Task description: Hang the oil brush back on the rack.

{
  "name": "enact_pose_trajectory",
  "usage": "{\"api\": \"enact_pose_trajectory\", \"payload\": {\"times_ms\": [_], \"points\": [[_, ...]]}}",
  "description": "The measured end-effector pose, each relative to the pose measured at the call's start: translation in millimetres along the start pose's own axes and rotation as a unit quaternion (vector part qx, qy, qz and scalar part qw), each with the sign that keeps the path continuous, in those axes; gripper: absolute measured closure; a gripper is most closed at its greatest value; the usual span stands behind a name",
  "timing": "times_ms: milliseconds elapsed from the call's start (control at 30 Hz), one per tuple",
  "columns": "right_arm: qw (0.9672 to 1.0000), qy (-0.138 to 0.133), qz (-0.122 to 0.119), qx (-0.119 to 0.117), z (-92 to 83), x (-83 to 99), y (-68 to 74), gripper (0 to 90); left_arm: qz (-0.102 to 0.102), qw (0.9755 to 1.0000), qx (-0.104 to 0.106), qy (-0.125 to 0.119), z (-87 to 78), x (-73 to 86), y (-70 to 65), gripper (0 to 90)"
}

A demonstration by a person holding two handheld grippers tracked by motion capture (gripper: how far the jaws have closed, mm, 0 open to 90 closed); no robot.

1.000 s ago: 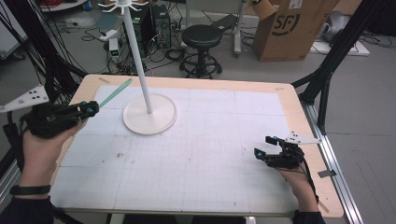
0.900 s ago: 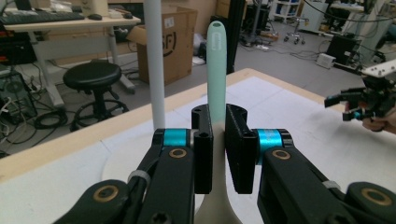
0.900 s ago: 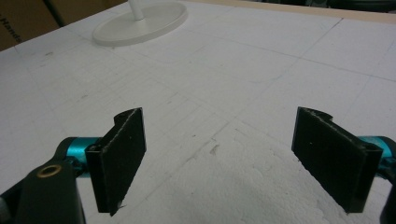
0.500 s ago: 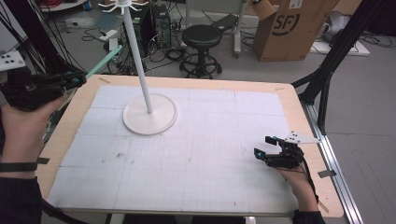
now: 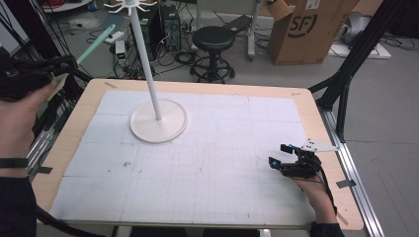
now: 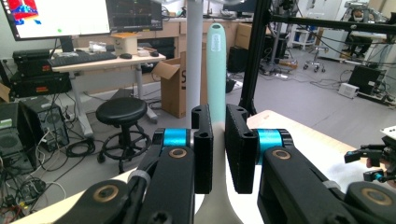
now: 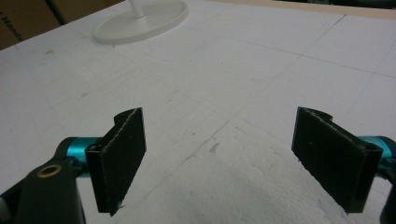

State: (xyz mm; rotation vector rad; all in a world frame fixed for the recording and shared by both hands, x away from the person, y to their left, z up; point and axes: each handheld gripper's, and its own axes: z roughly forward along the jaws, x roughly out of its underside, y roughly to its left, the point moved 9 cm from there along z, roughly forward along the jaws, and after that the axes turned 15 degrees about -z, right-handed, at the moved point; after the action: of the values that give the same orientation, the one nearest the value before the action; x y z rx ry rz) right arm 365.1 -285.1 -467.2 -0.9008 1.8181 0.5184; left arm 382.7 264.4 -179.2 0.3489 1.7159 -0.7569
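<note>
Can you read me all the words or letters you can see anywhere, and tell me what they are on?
"SF": black letters on the brown cardboard box on the floor behind the table, high view.
Small white label at the box's top: too blurred to read.
Oval embossed mark near the tip of the mint-green plastic handle held in the left gripper's fingers: unreadable.
Bright computer monitors: too small to read.

Stand [image 5: 157,106] top cut by frame edge; teal tool [image 6: 215,70] base behind jaws.
</note>
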Motion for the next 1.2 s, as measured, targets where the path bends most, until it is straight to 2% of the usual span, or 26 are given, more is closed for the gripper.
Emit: {"api": "enact_pose_trajectory", "payload": {"times_ms": [167,633,1200], "points": [[1.0000,0.003,-0.003,0.000,0.9,0.8,0.1,17.1,0.008,0.9999,-0.006,0.004,-1.9,-10.3,-1.3,81.9],[1.0000,0.004,-0.004,-0.001,1.0,1.1,0.1,17.1,0.013,0.9998,-0.014,0.004,-0.1,-28.5,-2.6,81.9],[1.0000,0.002,0.000,0.000,-0.4,1.4,-0.6,17.1,0.012,0.9996,-0.022,0.011,9.9,-27.7,2.6,81.9]]}}
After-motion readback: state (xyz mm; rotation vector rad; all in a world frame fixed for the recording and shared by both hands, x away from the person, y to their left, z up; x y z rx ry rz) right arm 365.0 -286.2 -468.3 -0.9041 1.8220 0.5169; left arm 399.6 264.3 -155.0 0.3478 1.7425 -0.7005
